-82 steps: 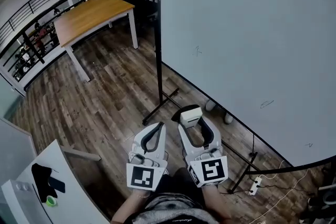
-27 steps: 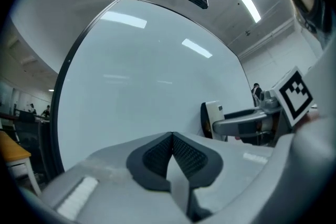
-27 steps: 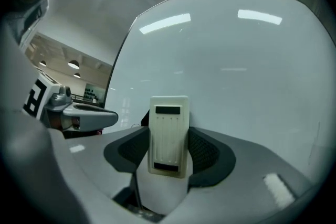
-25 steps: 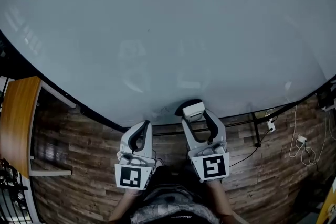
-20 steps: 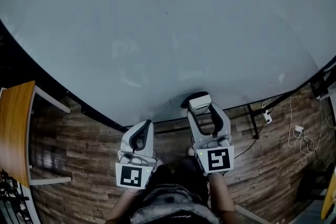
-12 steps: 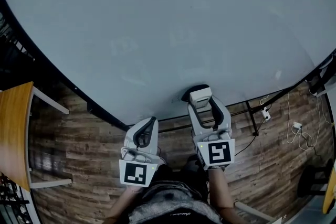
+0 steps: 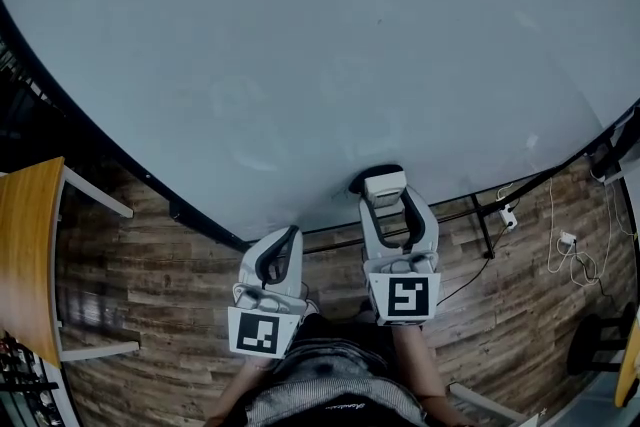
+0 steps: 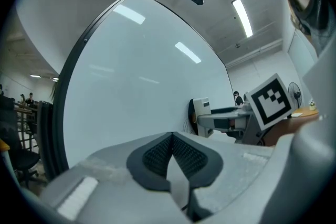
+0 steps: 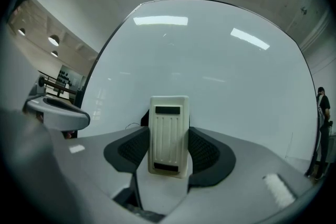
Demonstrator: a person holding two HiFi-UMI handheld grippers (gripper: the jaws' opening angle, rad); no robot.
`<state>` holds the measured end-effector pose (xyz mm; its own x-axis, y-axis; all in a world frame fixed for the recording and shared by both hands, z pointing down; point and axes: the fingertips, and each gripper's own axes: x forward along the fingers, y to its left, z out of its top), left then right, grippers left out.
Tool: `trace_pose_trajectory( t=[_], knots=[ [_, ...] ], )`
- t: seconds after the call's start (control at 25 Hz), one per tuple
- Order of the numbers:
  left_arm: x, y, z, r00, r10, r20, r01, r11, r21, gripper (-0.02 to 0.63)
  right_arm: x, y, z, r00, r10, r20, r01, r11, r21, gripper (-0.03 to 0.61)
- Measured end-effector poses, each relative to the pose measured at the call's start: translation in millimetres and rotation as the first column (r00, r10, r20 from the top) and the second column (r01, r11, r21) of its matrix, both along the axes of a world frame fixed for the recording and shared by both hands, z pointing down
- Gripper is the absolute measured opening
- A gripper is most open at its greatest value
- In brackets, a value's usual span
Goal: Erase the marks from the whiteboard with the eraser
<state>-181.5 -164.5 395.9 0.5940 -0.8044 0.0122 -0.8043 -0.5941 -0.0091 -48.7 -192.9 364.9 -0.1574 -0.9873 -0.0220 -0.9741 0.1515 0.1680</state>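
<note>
Person is standing right up against the whiteboard [image 7: 300, 35], which fills most of the head view. The right tool [image 7: 386, 203] is clamped on the eraser [image 7: 385, 184], and the right gripper view shows it pretty clearly: the cream plastic back sits upright between the two dark pads, squeezed from both sides. The eraser is down low on the board, close to the bottom edge. Its dark felt side faces the board and looks like it's touching it, though the exact contact is hard to call. From the left gripper view it shows side-on, dark edge right at the white face.

There's a thin little scribble [image 9: 127, 125] on the board just beside the eraser, on its left in the right gripper view. Higher up the board mostly shows faint smudgy patches [image 7: 240, 115] and ceiling-light reflections.

The left tool [image 7: 284, 237] has its jaws pressed together with nothing in them. It hangs beside the right one, a bit lower and back from the board.

Under the board there's wood-plank floor [image 7: 150, 245], the black stand frame [image 7: 480, 207], and some white cables [image 7: 560, 255] off to the right.
</note>
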Motion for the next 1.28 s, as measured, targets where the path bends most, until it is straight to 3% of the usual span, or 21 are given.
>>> trace_pose_trajectory(
  t=[0.08,0.24,0.44,0.68,0.92,1.08,1.28],
  knots=[
    [-10.6,-0.4,4.6,1.000,0.003,-0.001,-0.003,1.000,-0.003,-0.002,-10.5,-0.4,2.1,1.000,0.001,-0.004,-0.001,1.000,0.002,0.238],
    [12.2,-2.0,0.5,1.000,0.001,0.001,-0.001,1.000,-0.012,-0.002,11.4,-1.9,-3.0,1.000,0.001,-0.005,-0.001,1.000,-0.008,0.238],
    [-41.0,6.0,7.6,1.000,0.005,-0.020,-0.005,1.000,-0.008,-0.002,-74.3,3.5,5.4,0.997,-0.061,-0.051,0.061,0.998,-0.005,0.238],
    [-27.8,8.9,1.5,0.999,-0.034,-0.005,0.034,0.999,-0.022,-0.002,-108.1,4.2,0.7,0.974,-0.216,-0.062,0.214,0.976,-0.039,0.238],
    [-34.4,9.3,7.0,0.996,-0.090,0.006,0.090,0.996,-0.025,-0.002,-109.4,0.1,-0.6,0.965,-0.256,-0.059,0.256,0.967,-0.003,0.239],
    [-35.9,9.6,6.3,0.996,-0.087,0.019,0.087,0.996,-0.002,-0.002,-109.1,0.7,1.5,0.958,-0.272,-0.089,0.272,0.962,-0.004,0.244],
    [-31.5,5.4,7.9,0.996,-0.084,0.004,0.084,0.996,-0.036,-0.002,-98.4,-3.2,2.9,0.962,-0.250,-0.106,0.252,0.968,0.005,0.244]
  ],
)
